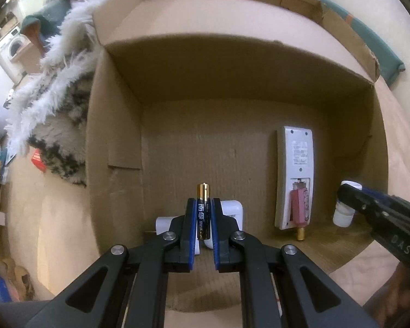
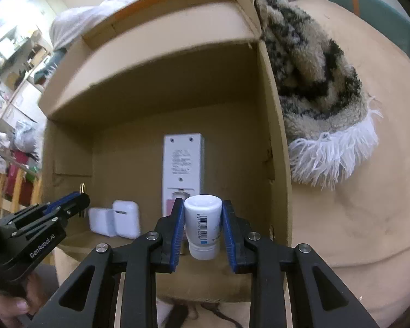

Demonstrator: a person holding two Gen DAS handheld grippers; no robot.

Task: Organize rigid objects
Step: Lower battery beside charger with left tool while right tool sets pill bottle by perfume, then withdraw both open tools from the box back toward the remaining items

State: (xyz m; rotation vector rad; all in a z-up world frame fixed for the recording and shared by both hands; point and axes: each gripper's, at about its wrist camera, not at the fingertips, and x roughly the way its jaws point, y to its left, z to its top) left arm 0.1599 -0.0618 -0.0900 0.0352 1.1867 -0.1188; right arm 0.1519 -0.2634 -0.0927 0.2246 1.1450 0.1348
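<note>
A black-and-gold battery [image 1: 203,210] is being gripped upright in the left gripper [image 1: 203,213], clamped between the two blue-lined jaws, which are closed tight against its sides; its gold tip is standing clear above the jaw tips and its lower end is sitting down between them. It is being held over the open cardboard box [image 1: 117,125], just in front of a white earbud case [image 1: 233,207] lying on the box floor. A small white bottle [image 2: 203,225] with a barcode label is being grasped in the right gripper [image 2: 203,229], cap end pointing away from the camera, the jaws pressed on its two sides and its base lying low between them. It, too, is being held above the box interior, near the box's right wall in the left wrist view. A white remote control [image 1: 295,175] is lying face down on the box floor, battery bay uncovered, with a pink battery [image 1: 300,207] seated inside and a gold-tipped battery [image 1: 300,234] just below its end. A shaggy rug [image 2: 319,93] is bunched against the outside of the box, on a beige surface [image 2: 355,232].
</note>
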